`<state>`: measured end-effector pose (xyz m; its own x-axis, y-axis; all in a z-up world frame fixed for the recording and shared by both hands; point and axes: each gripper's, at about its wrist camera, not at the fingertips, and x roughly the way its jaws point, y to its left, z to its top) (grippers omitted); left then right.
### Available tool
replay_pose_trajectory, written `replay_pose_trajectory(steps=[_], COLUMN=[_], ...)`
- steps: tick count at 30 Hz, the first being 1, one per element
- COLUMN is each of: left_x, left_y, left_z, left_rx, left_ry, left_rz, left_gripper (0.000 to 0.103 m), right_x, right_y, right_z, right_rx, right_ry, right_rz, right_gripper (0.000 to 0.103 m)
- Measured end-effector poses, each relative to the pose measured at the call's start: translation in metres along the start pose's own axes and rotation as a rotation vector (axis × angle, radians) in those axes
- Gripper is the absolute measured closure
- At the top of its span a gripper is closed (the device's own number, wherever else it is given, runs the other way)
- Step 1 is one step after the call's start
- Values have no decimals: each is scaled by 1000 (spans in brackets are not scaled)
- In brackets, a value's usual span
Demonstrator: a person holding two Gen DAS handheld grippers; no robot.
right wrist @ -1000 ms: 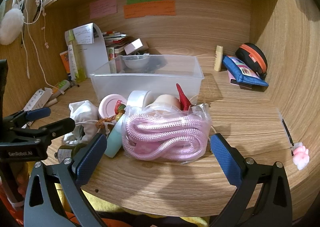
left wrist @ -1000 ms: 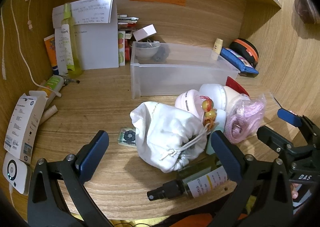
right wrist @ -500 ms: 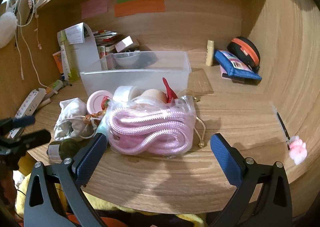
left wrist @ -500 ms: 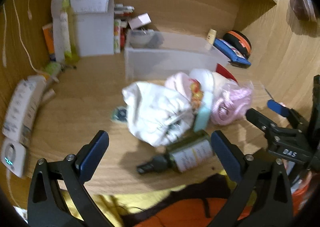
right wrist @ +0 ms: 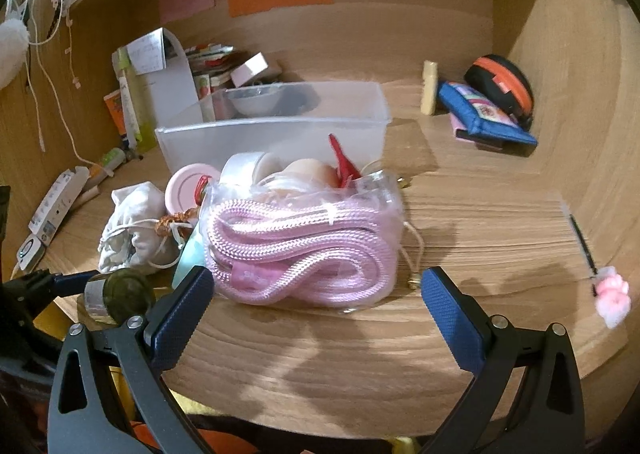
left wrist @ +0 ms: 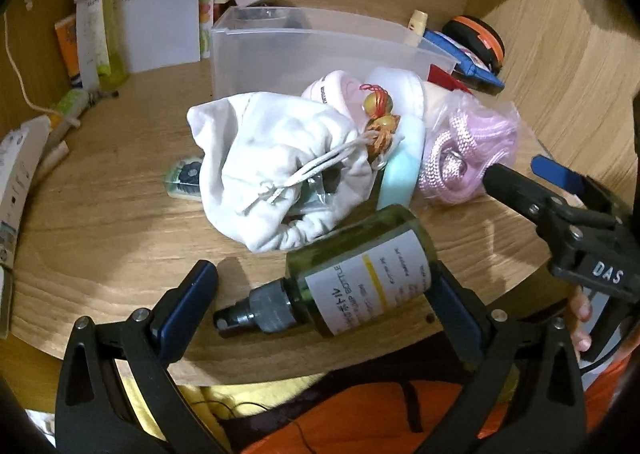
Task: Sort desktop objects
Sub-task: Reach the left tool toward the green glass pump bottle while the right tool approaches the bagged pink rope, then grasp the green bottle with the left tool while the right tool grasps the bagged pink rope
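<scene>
Left of the clear plastic bin (right wrist: 276, 134) lies one white drawstring pouch (left wrist: 280, 170), its contents hidden. The bin holds one pale bowl (right wrist: 252, 102) and something dark, hard to make out. One green spray bottle (left wrist: 352, 282) lies in front of the bin, between the spread fingers of the left gripper (left wrist: 320, 306). One clear bag of pink rope (right wrist: 304, 246) sits before the bin, just ahead of the right gripper (right wrist: 316, 306), jaws apart.
</scene>
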<state>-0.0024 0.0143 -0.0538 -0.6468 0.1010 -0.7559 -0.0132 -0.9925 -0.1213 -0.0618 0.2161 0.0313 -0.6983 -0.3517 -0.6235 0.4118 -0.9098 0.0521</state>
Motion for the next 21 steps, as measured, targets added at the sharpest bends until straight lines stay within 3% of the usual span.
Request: replay_pose_trajectory(steps=[10, 14, 19, 21], left_x=[7, 4, 0, -2], left_y=[-4, -5, -3, -2], left_z=[-4, -5, -6, -7], left_rx=[80, 107, 121, 129], left_ry=[-68, -91, -98, -100], left_rz=[55, 48, 32, 23], left_gripper=[2, 26, 39, 51], right_x=[23, 26, 26, 27], right_y=[14, 18, 19, 18], right_z=[5, 8, 15, 17], right_rx=[5, 23, 98, 150], right_ry=[35, 46, 71, 84], right_rz=[-25, -40, 19, 49], right_gripper=[0, 0, 0, 0])
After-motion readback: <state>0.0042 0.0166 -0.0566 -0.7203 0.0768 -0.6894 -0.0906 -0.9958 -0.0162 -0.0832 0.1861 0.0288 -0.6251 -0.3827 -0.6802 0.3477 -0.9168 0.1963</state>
